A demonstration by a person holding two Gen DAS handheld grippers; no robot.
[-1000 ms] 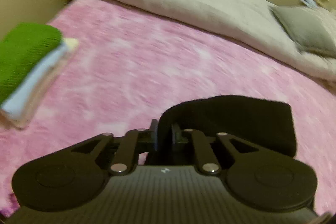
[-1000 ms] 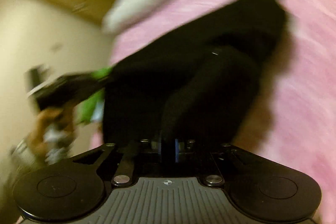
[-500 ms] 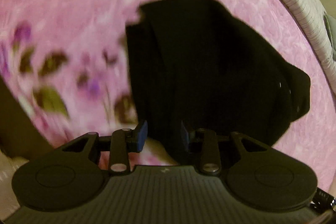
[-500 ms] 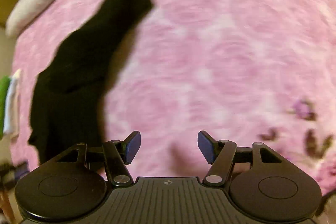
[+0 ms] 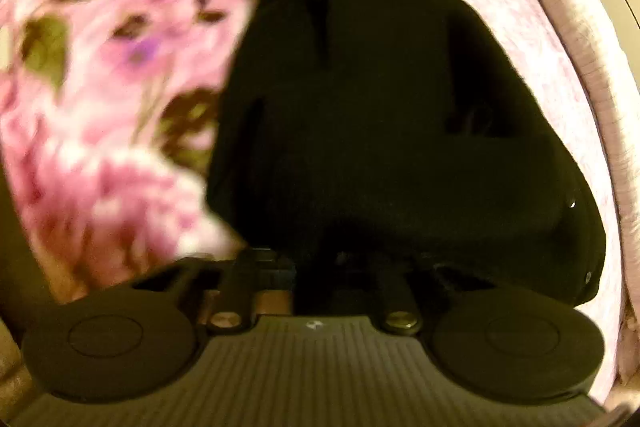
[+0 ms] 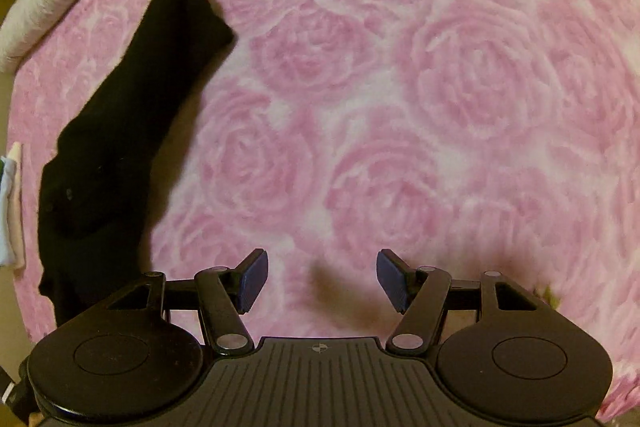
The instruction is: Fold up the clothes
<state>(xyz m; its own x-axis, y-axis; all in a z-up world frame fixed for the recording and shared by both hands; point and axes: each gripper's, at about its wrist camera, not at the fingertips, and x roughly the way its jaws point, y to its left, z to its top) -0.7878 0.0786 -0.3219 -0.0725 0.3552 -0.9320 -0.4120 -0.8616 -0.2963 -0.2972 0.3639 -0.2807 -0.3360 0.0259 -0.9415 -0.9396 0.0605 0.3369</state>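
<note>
On the bed, a soft pink blanket (image 6: 400, 115) with a fuzzy pile and large rose shapes carries a black garment (image 5: 380, 115). From the left wrist view the garment is a dark, matte, thick-looking cloth lying in a rough trapezoid, with a fold line running down its upper part and a thicker rolled edge along its near side; two small shiny studs sit near its right corner. Its near edge lies right over the left tongs (image 5: 316, 267), whose tips are lost against the black cloth and the blur, so I cannot tell whether they are parted or pinched. Purple flowers and green leaves are printed on the blanket to the left. A pale ribbed cover (image 5: 592, 59) runs along the far edge.

From the right wrist view the same garment (image 6: 120, 147) is a long, narrow, lumpy strip lying to the left. The right tongs (image 6: 320, 279) hang over bare blanket with their blue ridged pads (image 6: 252, 279) spread wide, holding nothing. A stack of folded pale clothes (image 6: 10, 207) sits at the left edge.
</note>
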